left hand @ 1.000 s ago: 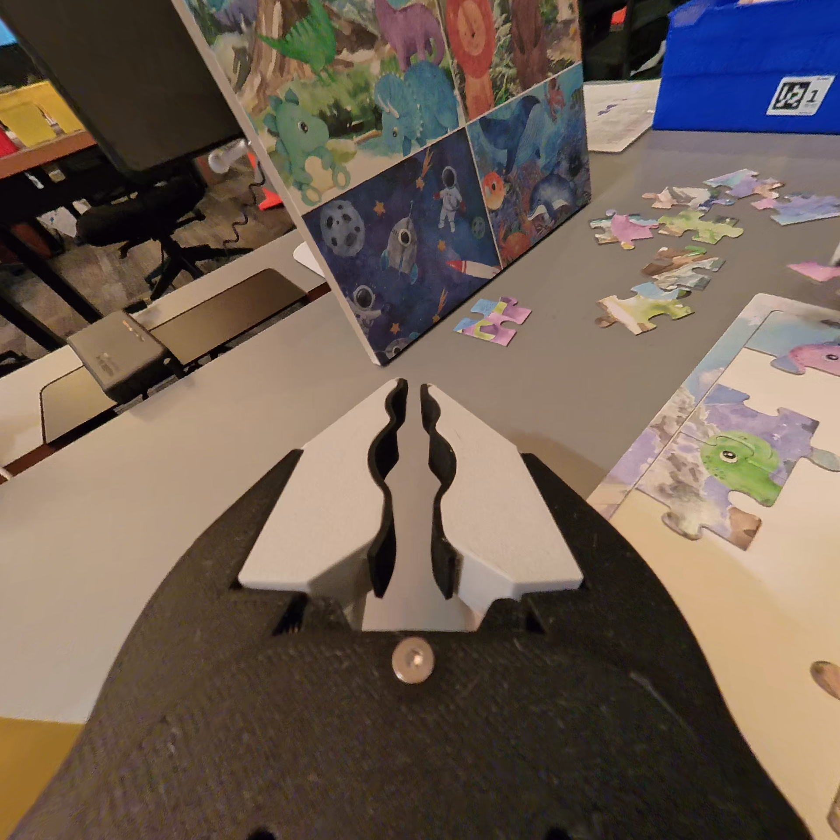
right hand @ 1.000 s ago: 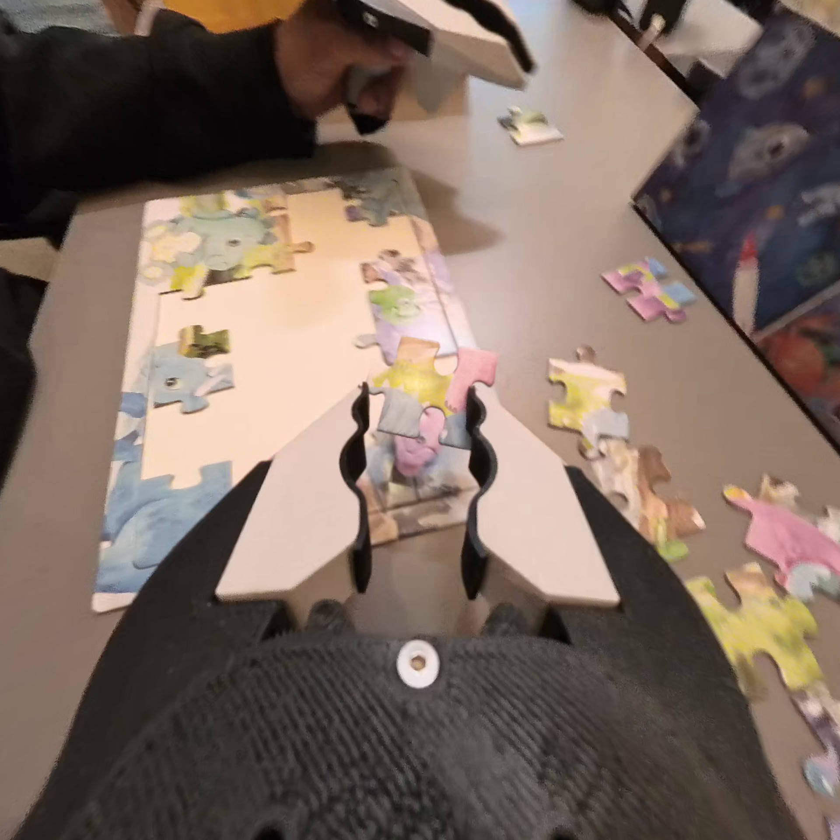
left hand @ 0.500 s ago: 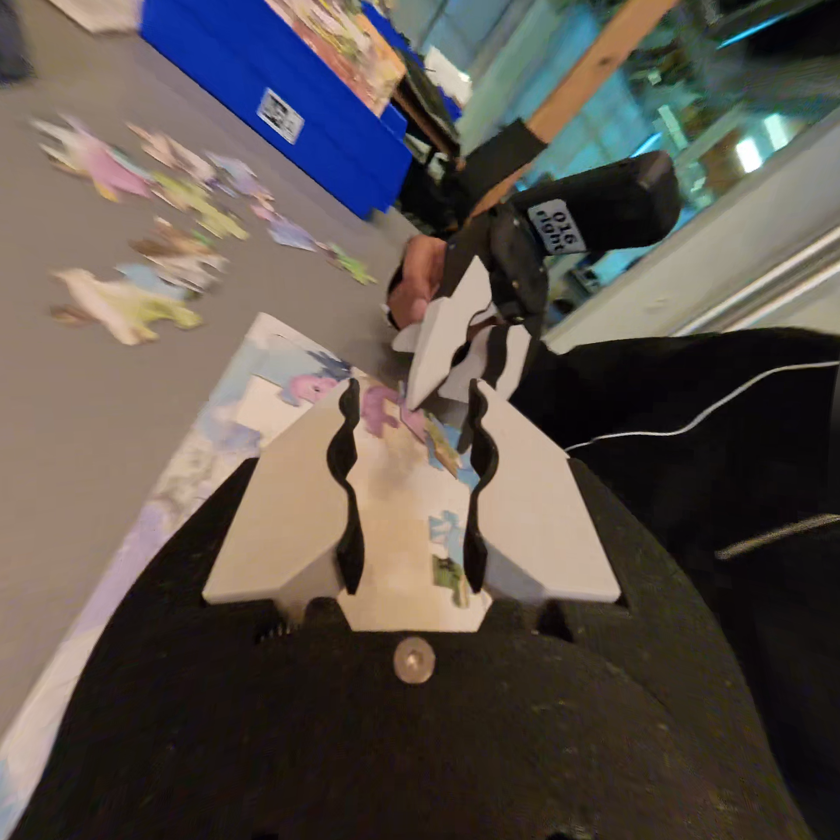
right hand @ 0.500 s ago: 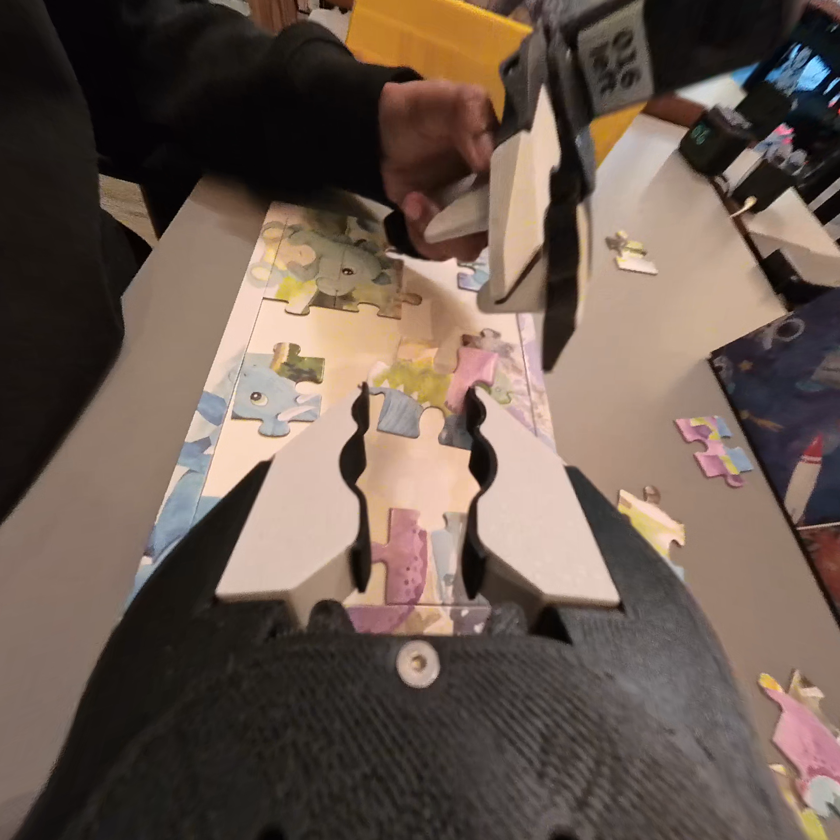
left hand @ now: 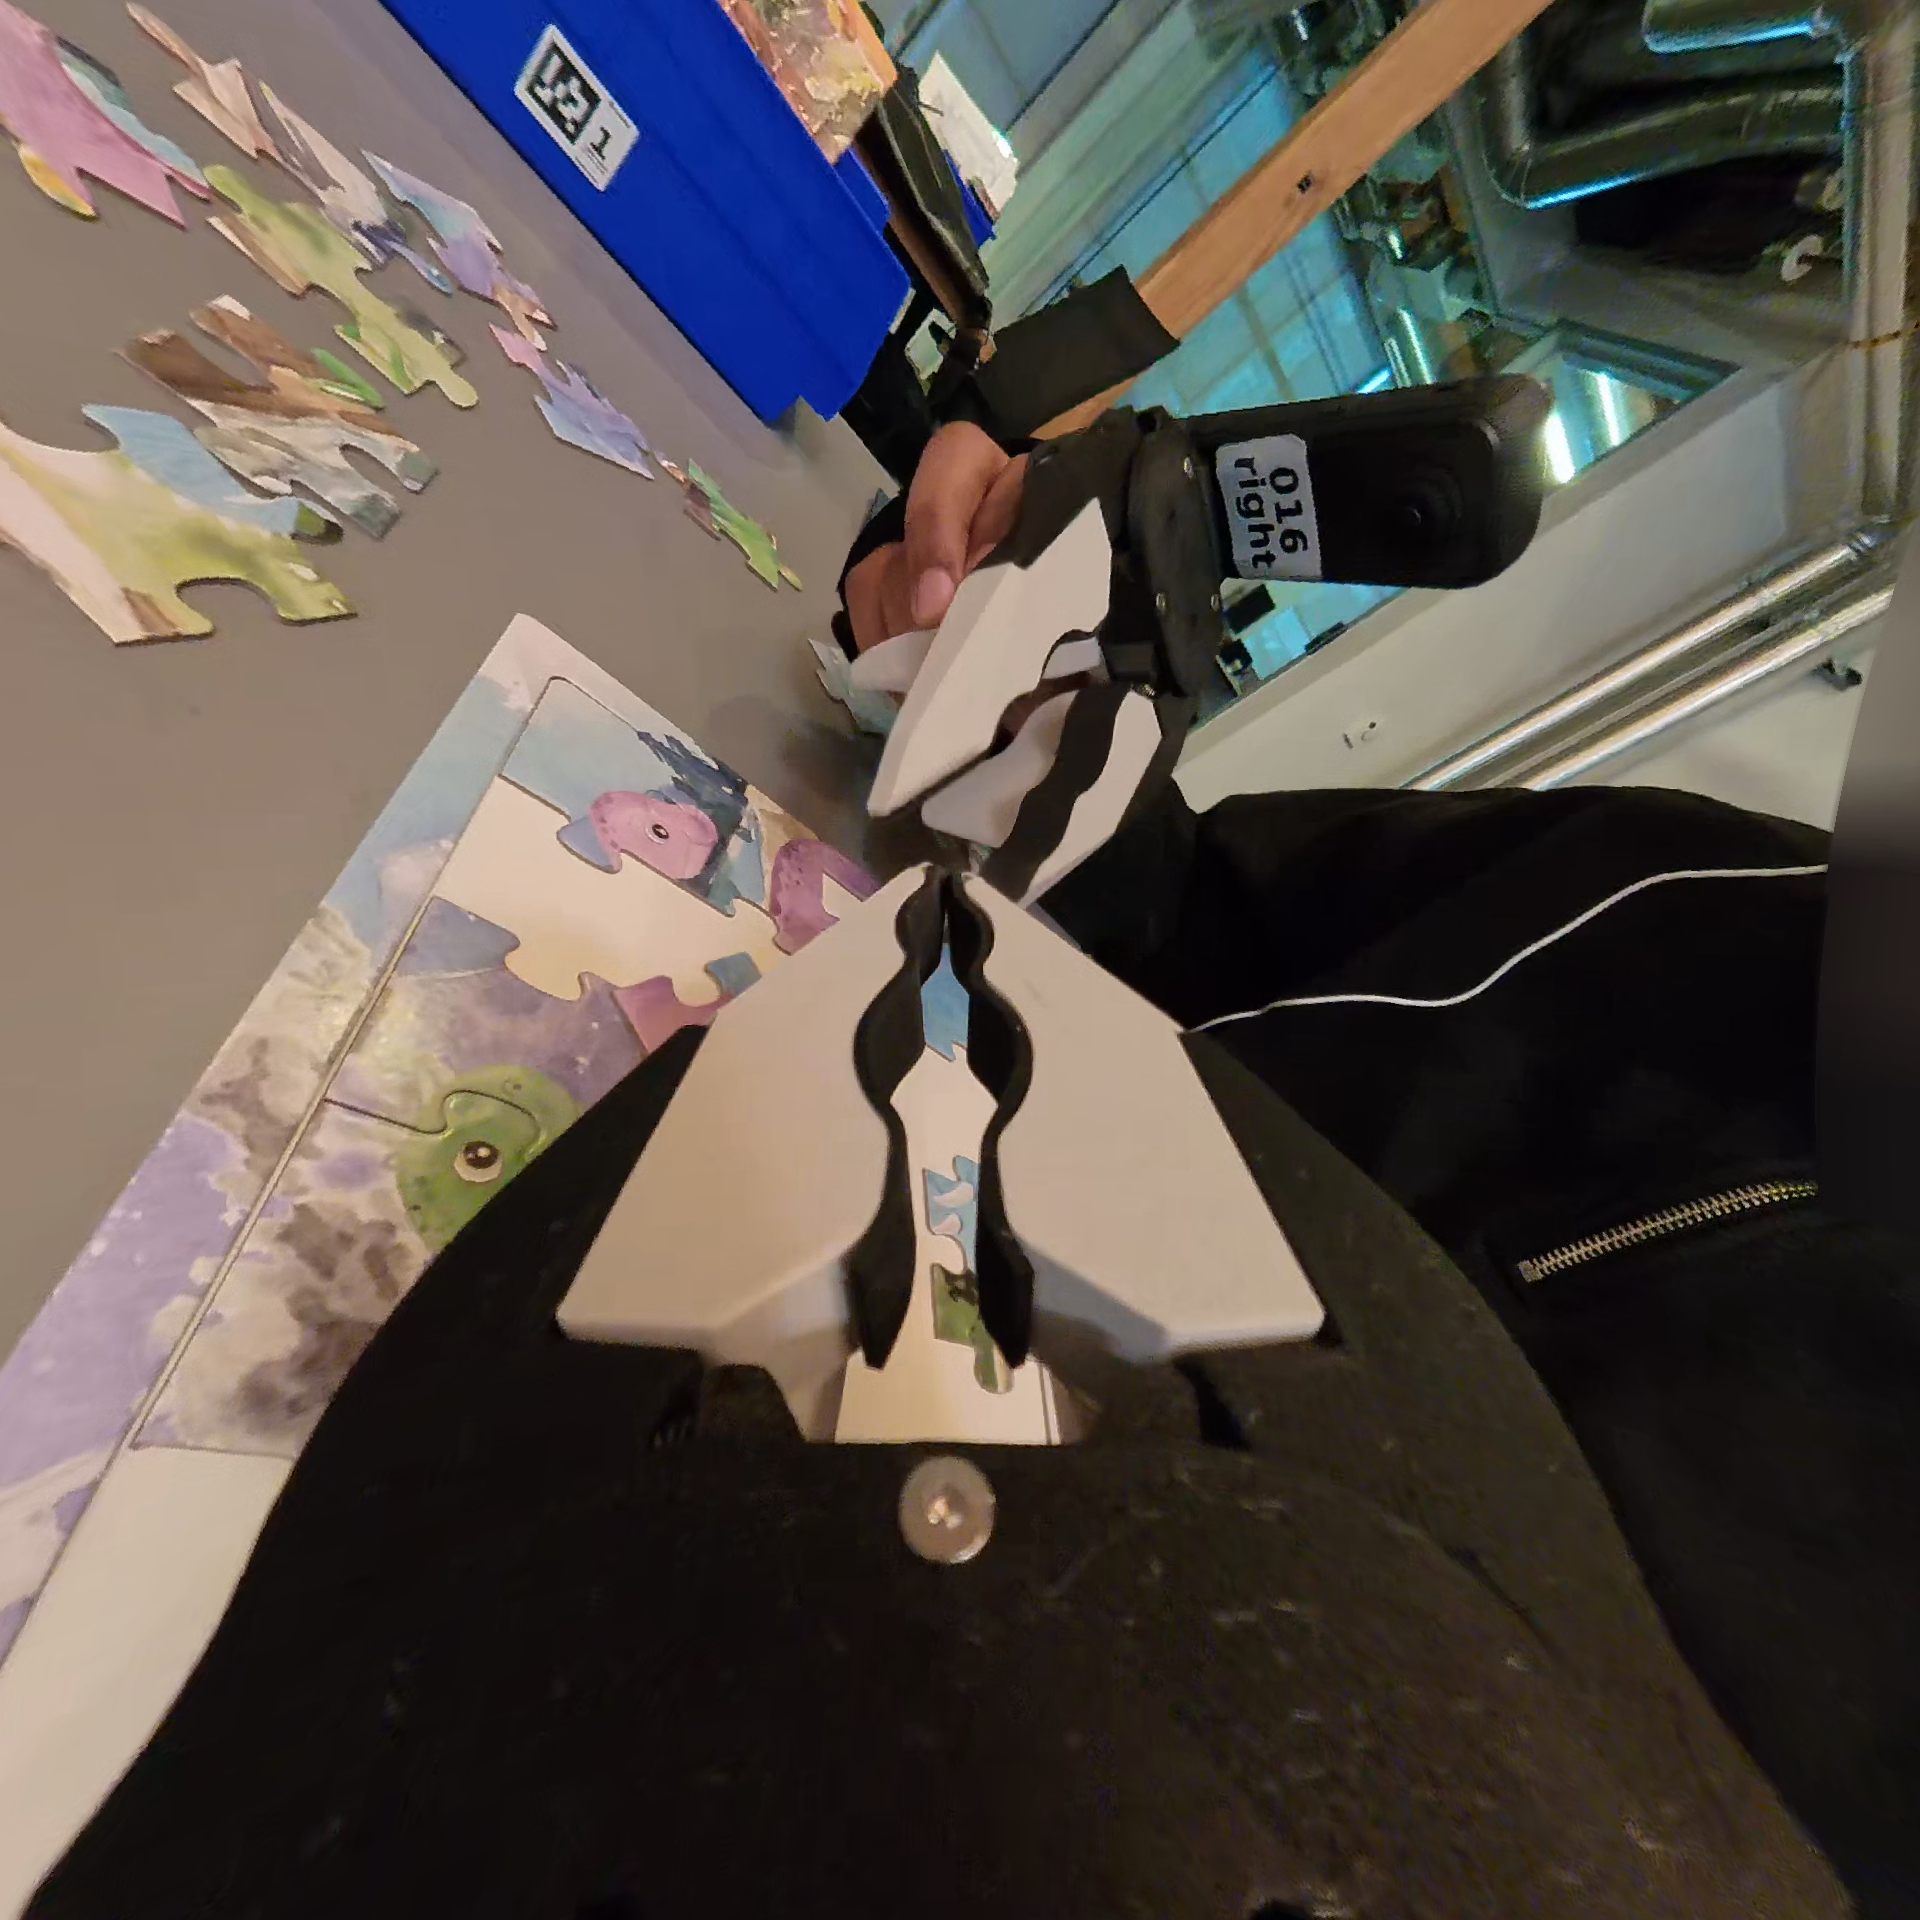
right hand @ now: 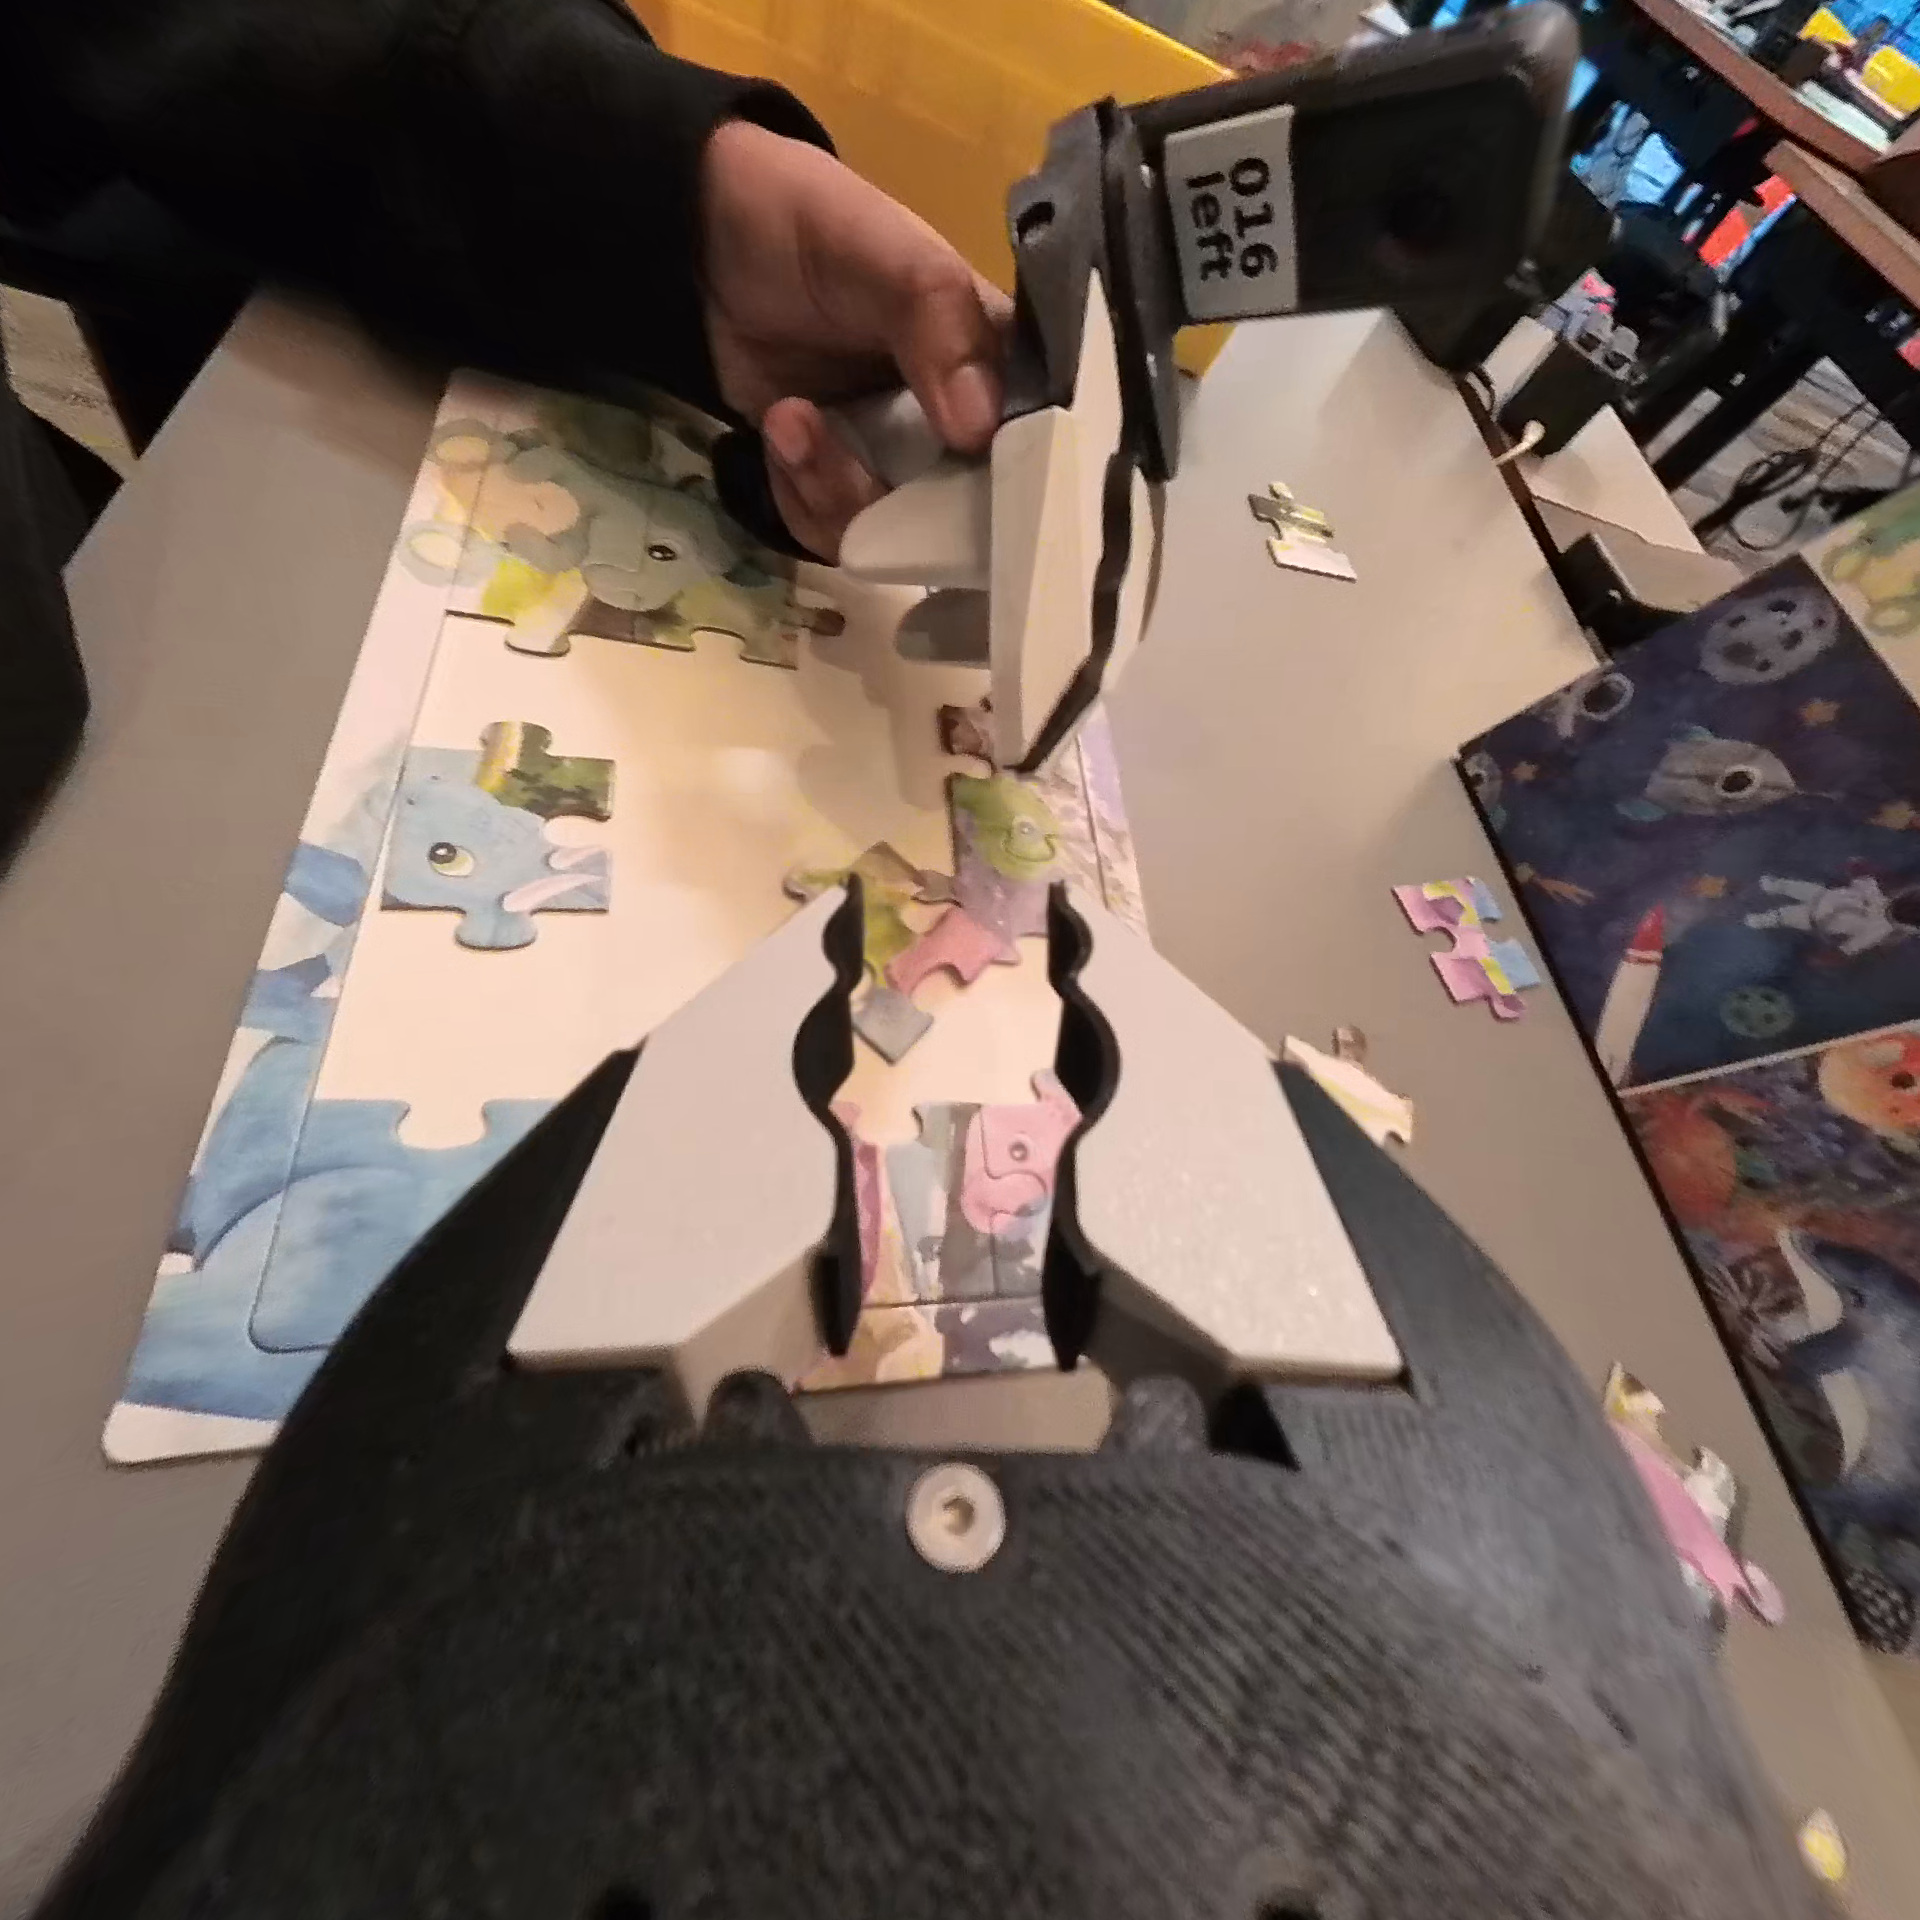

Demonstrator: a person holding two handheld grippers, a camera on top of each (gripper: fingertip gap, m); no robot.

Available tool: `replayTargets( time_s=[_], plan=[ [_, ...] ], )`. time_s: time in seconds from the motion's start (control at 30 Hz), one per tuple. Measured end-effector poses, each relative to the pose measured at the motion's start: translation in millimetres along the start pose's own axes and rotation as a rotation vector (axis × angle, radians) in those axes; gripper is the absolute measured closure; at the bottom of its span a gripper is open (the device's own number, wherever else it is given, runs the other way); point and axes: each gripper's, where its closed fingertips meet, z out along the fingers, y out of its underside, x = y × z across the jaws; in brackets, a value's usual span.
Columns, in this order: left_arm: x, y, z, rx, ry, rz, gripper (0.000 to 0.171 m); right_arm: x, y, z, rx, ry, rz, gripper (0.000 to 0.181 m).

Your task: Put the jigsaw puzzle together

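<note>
The puzzle tray point(right hand: 675, 790) lies on the grey table with several pieces set in it, among them a green dinosaur piece point(right hand: 1003, 831) and a pink one point(right hand: 1013, 1153). My right gripper point(right hand: 956, 904) holds a yellow-green, pink and grey-blue puzzle piece point(right hand: 935, 961) between its fingertips, tilted, low over the tray. My left gripper point(right hand: 1023, 764) is shut and empty, its tip just above the green piece. In the left wrist view the left gripper point(left hand: 943, 888) points at the right gripper point(left hand: 945, 847) over the tray point(left hand: 520, 862).
Loose pieces point(left hand: 156, 520) lie on the table beyond the tray, more to the right point(right hand: 1465, 940). A blue bin point(left hand: 727, 177) stands at the back. A picture board point(right hand: 1714, 831) lies at the right edge. A yellow bin point(right hand: 935, 94) and the person's black sleeve are near. My left and right fingertips are right by each other.
My left gripper swung from facing the picture board to over the tray, opened, then shut beside the right gripper. My right gripper carried the piece farther over the tray; the piece turned between its fingers.
</note>
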Motion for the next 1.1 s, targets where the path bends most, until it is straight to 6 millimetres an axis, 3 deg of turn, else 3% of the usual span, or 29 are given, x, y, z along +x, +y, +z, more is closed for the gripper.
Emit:
replayTargets(
  time_s=[0.13,0.43,0.6,0.83,0.93,1.1],
  plan=[
    [-9,-4,-6,0.016,-0.07,0.049,0.171,8,10,-1,-0.032,0.017,0.042,0.144],
    [-26,-6,-14,-0.016,-0.255,0.194,0.169,-29,32,31,-0.157,-0.195,0.226,0.12],
    [-34,-1,-14,-0.049,-0.303,0.217,0.168,-27,42,40,-0.205,-0.168,0.244,0.112],
    [-40,5,-12,-0.091,-0.34,0.238,0.166,-15,51,32,-0.233,-0.125,0.264,0.143],
    [-42,7,-12,-0.102,-0.344,0.236,0.165,-14,51,32,-0.229,-0.13,0.29,0.146],
    [-41,8,-10,-0.105,-0.339,0.238,0.164,-23,48,30,-0.219,-0.182,0.27,0.159]
  ],
)
